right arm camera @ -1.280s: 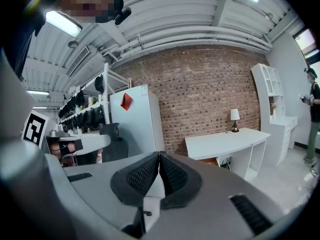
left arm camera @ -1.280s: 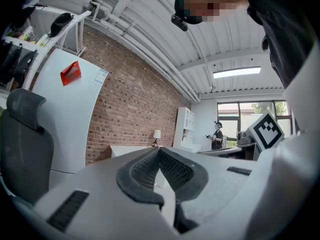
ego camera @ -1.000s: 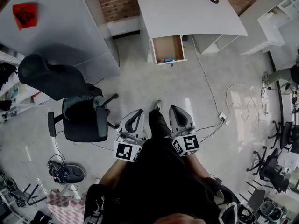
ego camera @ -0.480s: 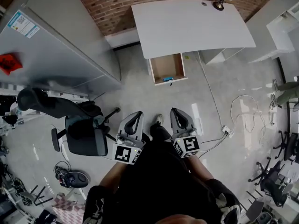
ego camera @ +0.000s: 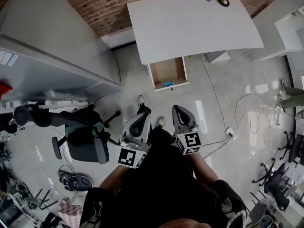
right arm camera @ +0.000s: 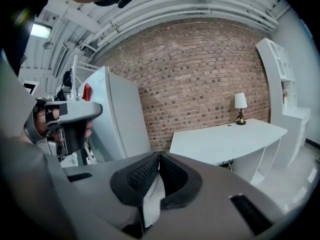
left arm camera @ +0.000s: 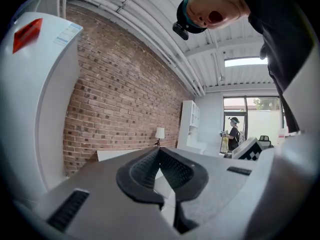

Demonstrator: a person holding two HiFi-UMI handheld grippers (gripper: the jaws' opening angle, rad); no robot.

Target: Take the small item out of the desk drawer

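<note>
The left gripper [ego camera: 141,116] and right gripper [ego camera: 178,110] ride empty, jaws together, well short of the desk [ego camera: 190,23]. Its drawer [ego camera: 156,75] stands open, exposing the small item [ego camera: 168,84].

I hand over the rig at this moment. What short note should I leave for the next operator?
Left gripper: shut, empty.
Right gripper: shut, empty.
Both are held low in front of the body, well short of the desk.
Drawer: open, under the desk's front edge. The small blue item lies inside, at the drawer's near end.
Done: the drawer is open.
Left: walk up, open one gripper, grip the item, lift it out.
</note>
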